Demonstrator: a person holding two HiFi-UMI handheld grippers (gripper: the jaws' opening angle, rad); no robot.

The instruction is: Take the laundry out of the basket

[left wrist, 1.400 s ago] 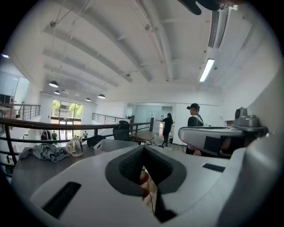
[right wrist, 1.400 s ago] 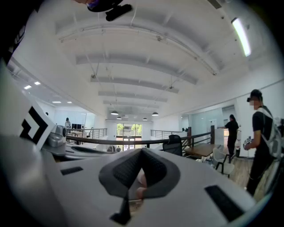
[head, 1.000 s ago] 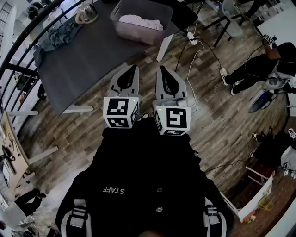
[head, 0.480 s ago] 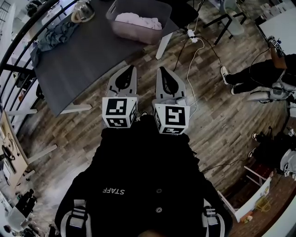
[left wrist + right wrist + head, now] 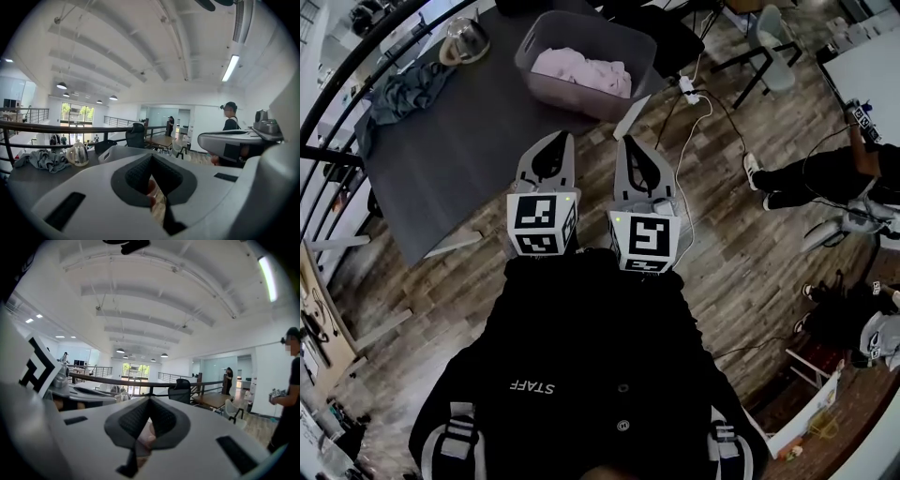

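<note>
Black jacket fabric [image 5: 581, 356] fills the bottom of the head view. Just above it the left gripper [image 5: 564, 137] and the right gripper [image 5: 624, 141] are held side by side at the chest, each with its jaws pressed together to a point and nothing between them. Brown wood flooring [image 5: 741, 244] is seen under both tips, so neither is over the table [image 5: 469, 141]. Farther up, at the table's right end in the upper middle of the frame, the grey basket [image 5: 567, 94] is found with the pale pink laundry [image 5: 581, 67] piled inside it, well apart from both grippers. The step in hand is judged to be the approach, with nothing taken out yet. For the next move the grippers would have to be carried forward over the basket's rim and one pair of jaws opened before a fold can be pinched. A kettle [image 5: 461, 37] and a crumpled blue-grey cloth [image 5: 408, 86] are seen at the table's far left. The basket's contents and the stretch of floor before it are shown by the head view alone. By the gripper views, aimed level and upward, the closed jaw tips are confirmed. A ceiling light [image 5: 231, 68], a railing [image 5: 47, 127] and a standing person [image 5: 230, 126] are also shown there.
</note>
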